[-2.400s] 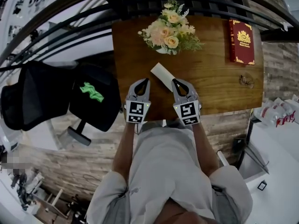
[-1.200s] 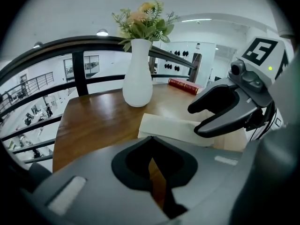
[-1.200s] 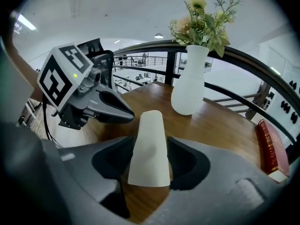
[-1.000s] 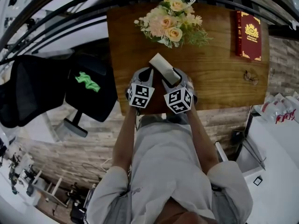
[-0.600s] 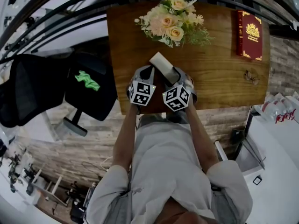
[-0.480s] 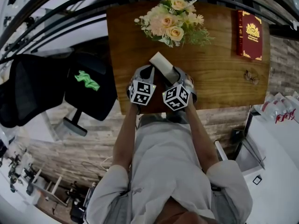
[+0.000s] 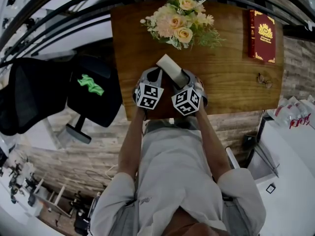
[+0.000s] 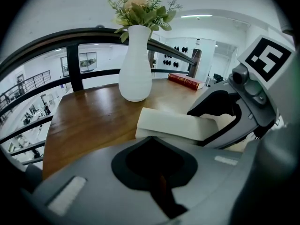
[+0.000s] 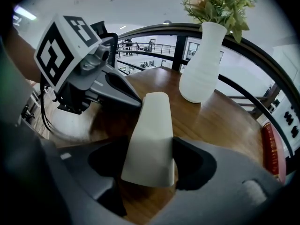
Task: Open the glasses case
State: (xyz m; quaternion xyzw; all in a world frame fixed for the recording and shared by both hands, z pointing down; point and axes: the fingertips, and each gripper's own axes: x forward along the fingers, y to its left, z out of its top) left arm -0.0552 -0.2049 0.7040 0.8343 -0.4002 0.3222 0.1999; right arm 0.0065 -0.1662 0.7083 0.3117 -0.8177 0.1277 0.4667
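Note:
The white glasses case (image 7: 169, 66) lies slantwise on the wooden table (image 7: 226, 82), lid down as far as I can tell. Its near end sits between the jaws of my right gripper (image 7: 186, 76). In the right gripper view the case (image 9: 152, 135) fills the gap and both pads touch its sides, and my right gripper (image 9: 150, 150) is closing on it. My left gripper (image 7: 153, 73) is shut with nothing in it. Its tips (image 8: 152, 138) rest just short of the case's long side (image 8: 173, 124). The right gripper (image 8: 225, 121) shows there round the case's end.
A white vase of flowers (image 7: 179, 21) stands at the back of the table, close behind the case. A red book (image 7: 262, 36) and a pair of glasses (image 7: 263, 81) lie far right. A black chair (image 7: 93, 95) stands left of the table.
Since the earliest frame both grippers have moved in on the case, the left one shutting. Over the last second only the right gripper has rolled slightly.

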